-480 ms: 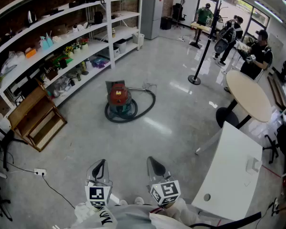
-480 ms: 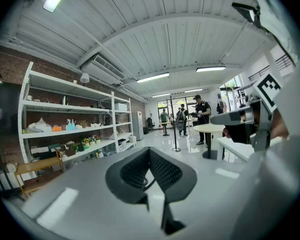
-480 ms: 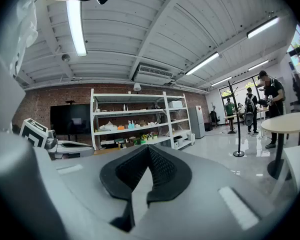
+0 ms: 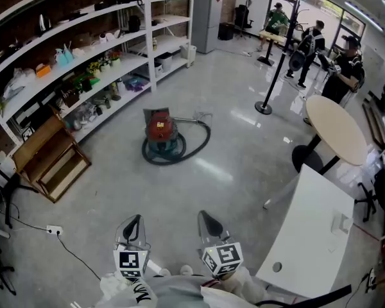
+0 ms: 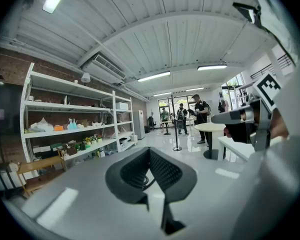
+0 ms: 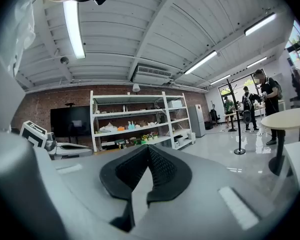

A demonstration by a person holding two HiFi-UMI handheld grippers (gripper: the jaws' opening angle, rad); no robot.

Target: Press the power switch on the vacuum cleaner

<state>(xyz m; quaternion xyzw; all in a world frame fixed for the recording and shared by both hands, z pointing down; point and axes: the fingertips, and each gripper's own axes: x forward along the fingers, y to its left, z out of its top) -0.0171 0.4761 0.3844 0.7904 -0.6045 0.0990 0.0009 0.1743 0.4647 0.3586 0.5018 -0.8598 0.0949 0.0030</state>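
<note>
Two tools low by the person's body, left tool [image 4: 135,222] clenched on nothing, right tool [image 4: 207,219] likewise clenched empty, red vacuum cleaner [image 4: 160,130] well apart on the floor [image 4: 231,172], hose [image 4: 197,141] coiled round it, near shelves [image 4: 83,66].

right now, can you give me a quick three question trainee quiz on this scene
1. True or false: the vacuum cleaner has its hose looped round its base.
2. The left tongs and right tongs are: A) shut on the switch; B) shut, empty, not yet at the vacuum cleaner; C) wide open.
3. Fill in: the round table stands to the person's ____.
Key: 1 true; 2 B; 3 right.
</note>
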